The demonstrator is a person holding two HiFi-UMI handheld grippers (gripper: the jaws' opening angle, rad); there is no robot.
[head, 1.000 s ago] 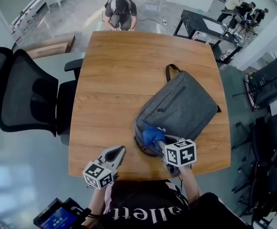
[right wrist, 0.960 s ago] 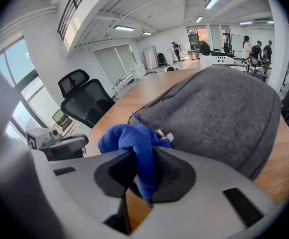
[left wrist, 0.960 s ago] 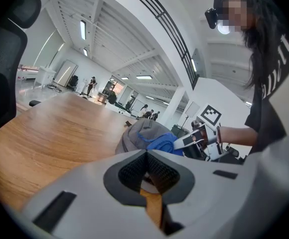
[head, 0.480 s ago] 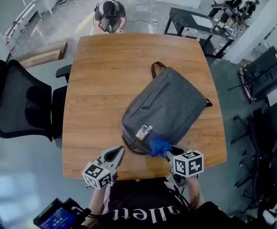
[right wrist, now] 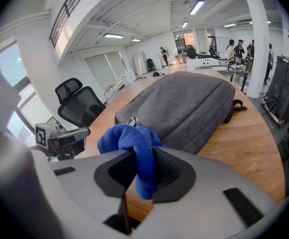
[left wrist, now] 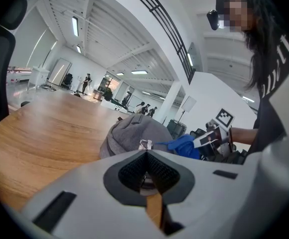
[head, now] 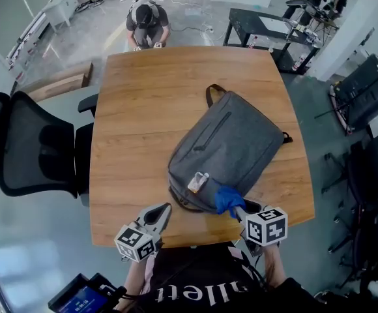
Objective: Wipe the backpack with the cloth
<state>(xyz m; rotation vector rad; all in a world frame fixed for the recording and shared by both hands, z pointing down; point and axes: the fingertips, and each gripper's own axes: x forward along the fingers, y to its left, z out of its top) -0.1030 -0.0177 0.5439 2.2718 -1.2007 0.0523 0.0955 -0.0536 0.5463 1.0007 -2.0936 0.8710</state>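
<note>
A grey backpack [head: 231, 152] lies flat on the wooden table [head: 150, 103], its handle toward the far side; it also fills the right gripper view [right wrist: 184, 108] and shows in the left gripper view [left wrist: 134, 133]. My right gripper [head: 236, 206] is shut on a blue cloth [head: 228, 198], which rests against the backpack's near right corner. The cloth [right wrist: 134, 143] bunches between the jaws [right wrist: 142, 169]. A small tag [head: 197, 182] sits on the backpack's near end. My left gripper [head: 161, 212] is shut and holds nothing, over the table's near edge, left of the backpack.
A black office chair [head: 26, 149] stands at the table's left. A person [head: 145, 19] crouches beyond the far edge. Black tables [head: 261, 25] and equipment stand at the back right, and more chairs [head: 371, 194] at the right.
The right gripper has drawn the blue cloth rightward along the backpack's near end, from the near left part to the near right corner. The left gripper has stayed in place.
</note>
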